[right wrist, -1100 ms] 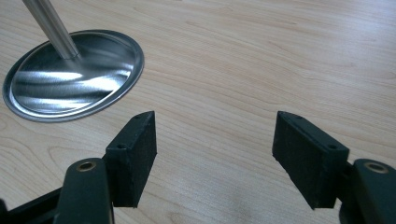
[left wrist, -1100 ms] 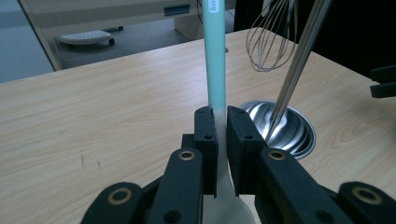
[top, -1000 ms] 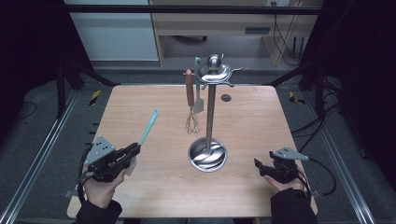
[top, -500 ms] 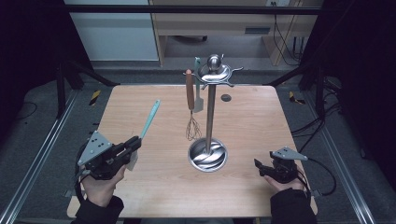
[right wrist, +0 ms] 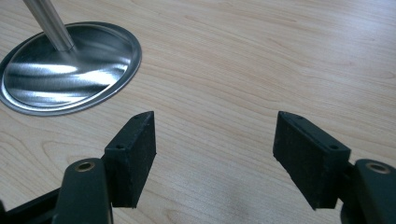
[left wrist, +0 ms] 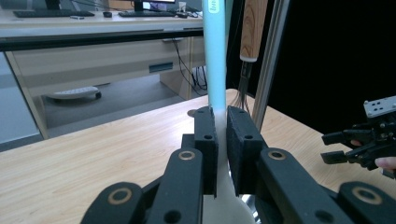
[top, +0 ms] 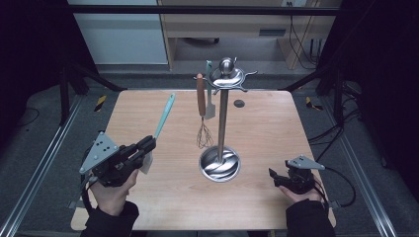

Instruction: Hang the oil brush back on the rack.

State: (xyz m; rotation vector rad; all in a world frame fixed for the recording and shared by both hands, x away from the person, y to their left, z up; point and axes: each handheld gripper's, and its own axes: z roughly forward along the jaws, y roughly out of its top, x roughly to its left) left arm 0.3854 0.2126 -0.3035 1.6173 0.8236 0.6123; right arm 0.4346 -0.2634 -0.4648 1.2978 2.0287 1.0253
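Note:
My left gripper (top: 147, 145) is shut on a spatula (top: 164, 116) with a teal handle and a white blade, held above the table's front left. The handle (left wrist: 215, 56) rises steeply from between the jaws in the left gripper view, where the left gripper (left wrist: 222, 128) is closed tight on it. A steel utensil stand (top: 222, 114) rises at the table's middle from a round base (top: 220, 165). A wooden-handled whisk (top: 201, 103) and a grey spatula (top: 209, 101) hang from it. Near the front right edge my right gripper (top: 273, 176) rests low, open and holding nothing (right wrist: 215, 144).
A small dark round spot (top: 239, 103) lies on the wooden table (top: 276, 128) behind the stand. Metal frame rails (top: 44, 163) run along both sides of the table. The stand's base (right wrist: 70, 70) lies just ahead-left of my right gripper.
My left gripper has lifted slightly and tilted the teal spatula more upright, its handle tip swinging up and toward the stand. The right gripper has stayed put.

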